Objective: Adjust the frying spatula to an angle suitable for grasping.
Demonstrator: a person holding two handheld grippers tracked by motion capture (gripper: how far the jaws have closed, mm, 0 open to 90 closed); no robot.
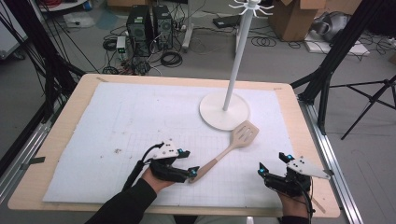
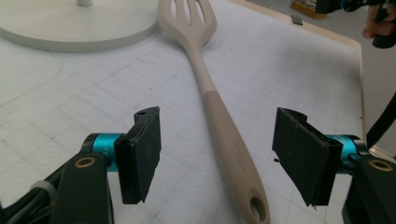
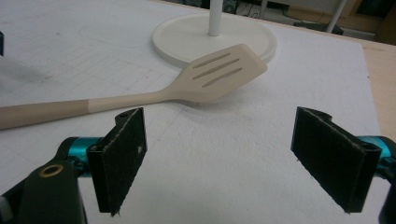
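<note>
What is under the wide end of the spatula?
The spatula has its slotted end resting on the rim of the white round stand base, with the white mat below. Whatever lies right beneath the blade is covered.

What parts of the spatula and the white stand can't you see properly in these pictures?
- Spatula: in the high view, the left gripper covers its handle end.
- Spatula in the right gripper view: the handle is cut off by the left edge.
- White stand: its top hooks are cut off by the high view's upper edge.
- Writing on the handle in the left gripper view: too faint to read.
</note>
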